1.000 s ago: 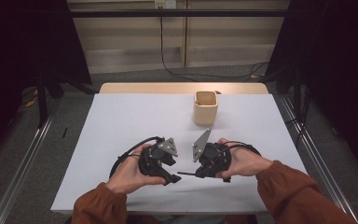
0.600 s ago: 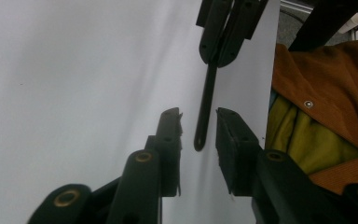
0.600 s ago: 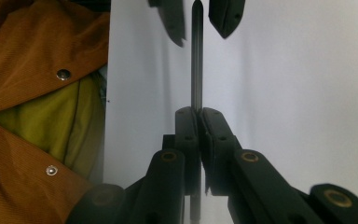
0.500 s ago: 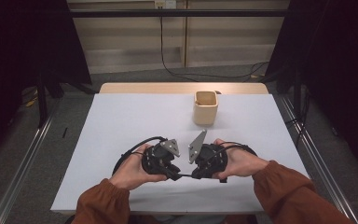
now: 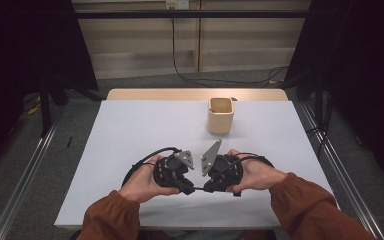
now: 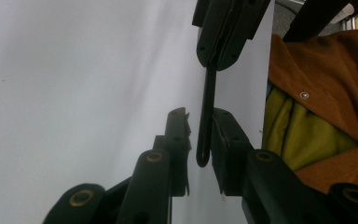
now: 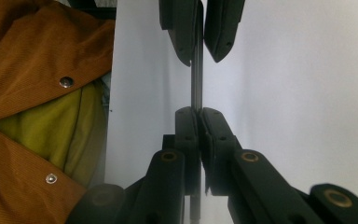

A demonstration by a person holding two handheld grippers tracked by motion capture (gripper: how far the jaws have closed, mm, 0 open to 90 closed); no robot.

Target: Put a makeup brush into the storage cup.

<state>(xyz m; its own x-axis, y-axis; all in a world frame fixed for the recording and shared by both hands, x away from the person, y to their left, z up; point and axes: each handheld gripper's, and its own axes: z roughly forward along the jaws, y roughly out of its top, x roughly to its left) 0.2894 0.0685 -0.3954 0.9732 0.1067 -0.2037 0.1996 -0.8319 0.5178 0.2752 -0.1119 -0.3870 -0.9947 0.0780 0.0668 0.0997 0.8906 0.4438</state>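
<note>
right gripper [image 7: 199, 112]: clamped on thin black rod [image 7: 196, 88]
left gripper [image 6: 199, 135]: jaws just closing, rod's end between, slight gap one side
place: table [image 5: 145, 125] near edge
cup [image 5: 220, 114]: far edge

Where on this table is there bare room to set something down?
Bare: the whole left half of the table, and the stretch between the cup and the hands. Crowded: the near middle, where the left hand and right hand meet.

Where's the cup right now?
In the high view the cup stands upright on the far side of the white table, a little right of centre, near the far edge, with nothing beside it.
</note>
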